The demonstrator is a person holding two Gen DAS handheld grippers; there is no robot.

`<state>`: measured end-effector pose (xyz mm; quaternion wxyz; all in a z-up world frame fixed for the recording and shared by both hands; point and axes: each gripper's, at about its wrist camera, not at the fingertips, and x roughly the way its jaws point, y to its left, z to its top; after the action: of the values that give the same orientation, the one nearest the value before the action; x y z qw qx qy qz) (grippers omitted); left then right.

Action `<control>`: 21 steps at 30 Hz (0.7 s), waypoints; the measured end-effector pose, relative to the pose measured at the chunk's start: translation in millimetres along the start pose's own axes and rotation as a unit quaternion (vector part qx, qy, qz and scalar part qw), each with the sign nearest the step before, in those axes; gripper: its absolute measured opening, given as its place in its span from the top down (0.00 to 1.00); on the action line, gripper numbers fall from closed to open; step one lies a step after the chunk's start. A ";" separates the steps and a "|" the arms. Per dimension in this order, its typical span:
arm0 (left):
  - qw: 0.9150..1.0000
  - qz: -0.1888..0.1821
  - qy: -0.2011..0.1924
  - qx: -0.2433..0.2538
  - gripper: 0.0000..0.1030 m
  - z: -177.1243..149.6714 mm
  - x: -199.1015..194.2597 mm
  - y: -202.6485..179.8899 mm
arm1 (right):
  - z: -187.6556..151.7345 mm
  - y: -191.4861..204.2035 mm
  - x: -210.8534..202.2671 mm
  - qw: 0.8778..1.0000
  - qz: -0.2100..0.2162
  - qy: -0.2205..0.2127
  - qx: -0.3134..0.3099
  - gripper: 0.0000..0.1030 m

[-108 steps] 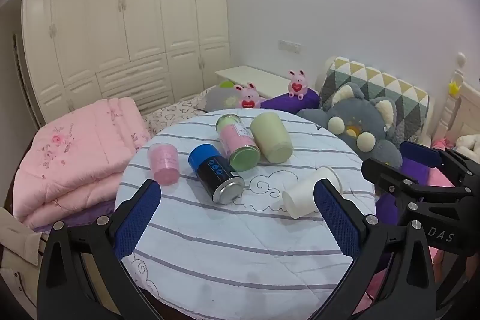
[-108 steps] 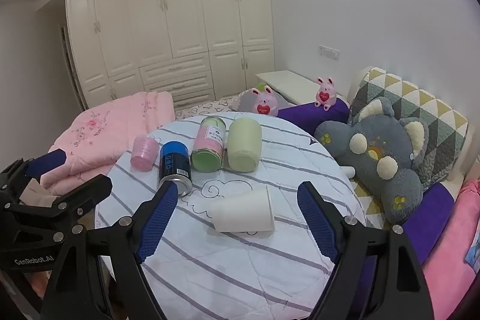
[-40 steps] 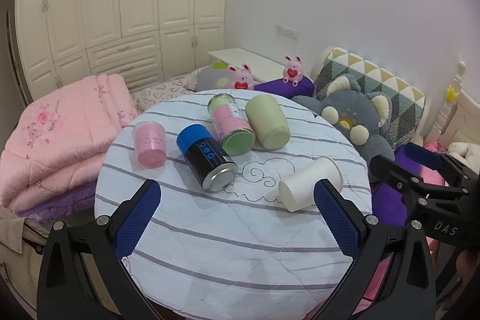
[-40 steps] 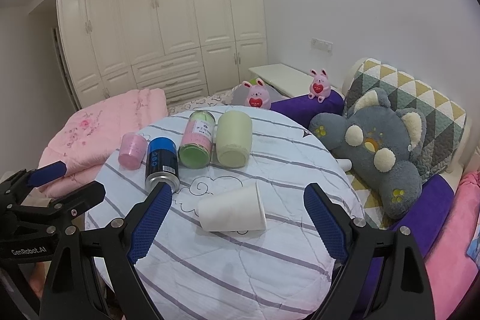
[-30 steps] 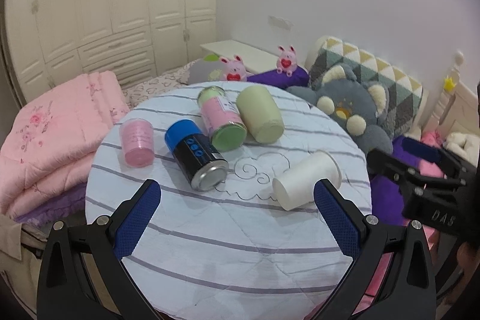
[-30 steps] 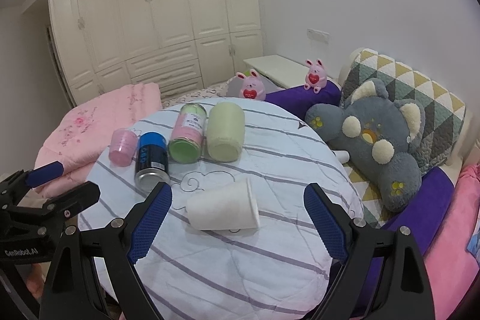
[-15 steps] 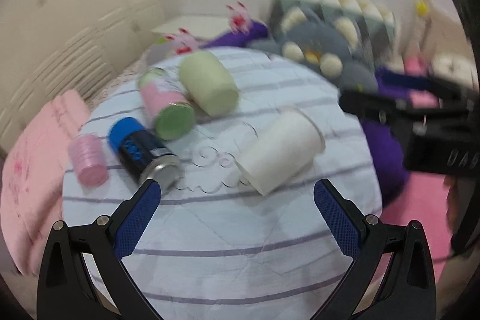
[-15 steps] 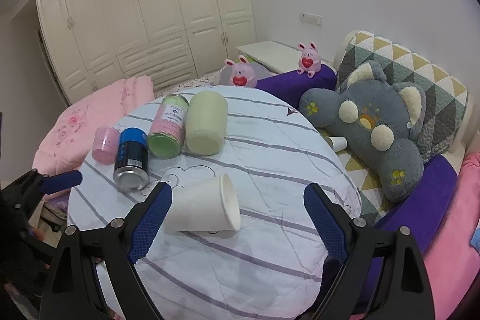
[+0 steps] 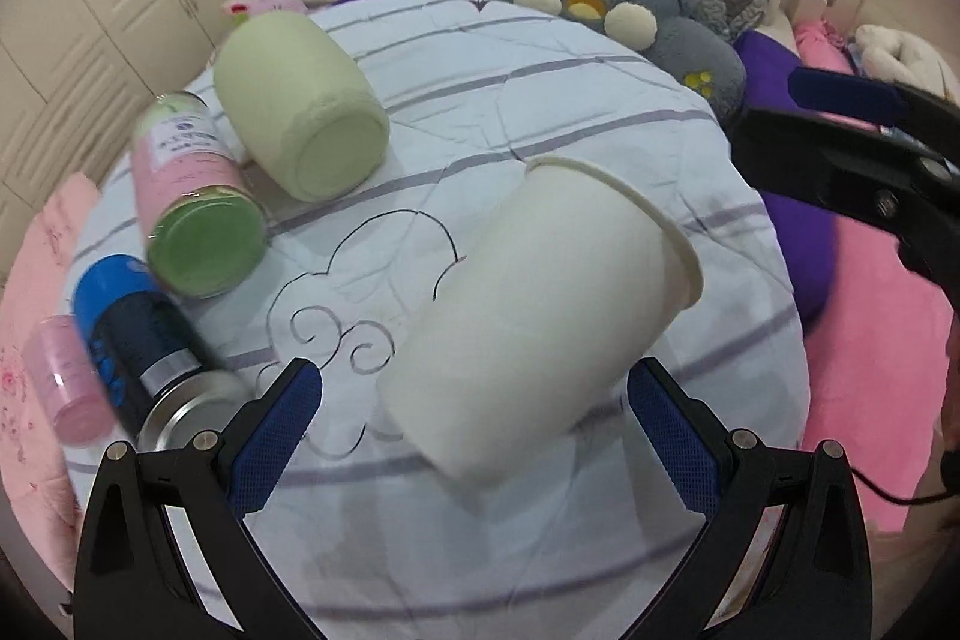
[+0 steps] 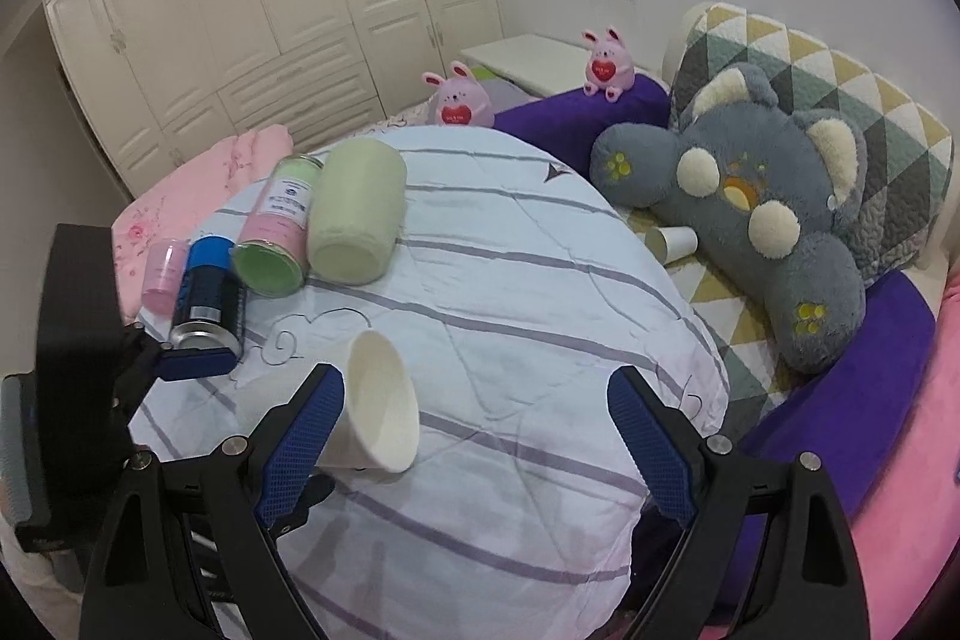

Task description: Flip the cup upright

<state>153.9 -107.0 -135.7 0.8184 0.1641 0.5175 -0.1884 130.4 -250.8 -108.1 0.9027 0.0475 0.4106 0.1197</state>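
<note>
A white paper cup (image 9: 540, 316) lies on its side on the round striped table (image 9: 540, 100), mouth towards the far right. My left gripper (image 9: 474, 421) is open, with the cup's closed end between its blue fingers, apart from both. In the right wrist view the cup (image 10: 378, 400) shows its open mouth, partly hidden behind the left finger. My right gripper (image 10: 477, 430) is open and empty above the table, to the right of the cup.
A pale green cup (image 9: 300, 112), a pink-green can (image 9: 192, 208), a blue can (image 9: 144, 346) and a small pink cup (image 9: 66, 388) lie at the table's left. A grey plush (image 10: 768, 214), pillows and another paper cup (image 10: 672, 241) lie on the bed.
My left gripper has moved forward and down to the white cup, which now sits between its open fingers. My right gripper has shifted rightward; the cup now lies by its left finger.
</note>
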 end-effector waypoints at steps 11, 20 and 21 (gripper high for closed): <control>0.992 -0.012 0.034 -0.118 0.33 8.0 25.0 20.0 | 9.0 -6.5 17.0 1.000 0.008 0.009 0.003 0.12; 0.956 0.005 0.004 -0.292 0.31 -10.8 13.9 43.6 | 13.7 3.9 23.5 1.000 0.009 0.007 -0.013 0.12; 0.955 0.002 0.004 -0.297 0.25 -12.3 13.4 44.7 | 14.7 5.9 24.6 1.000 0.010 0.008 -0.014 0.12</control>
<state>170.9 -64.0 -149.6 0.8287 -0.0846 0.5528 -0.0242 156.0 -238.6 -115.3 0.8988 0.0376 0.4154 0.1348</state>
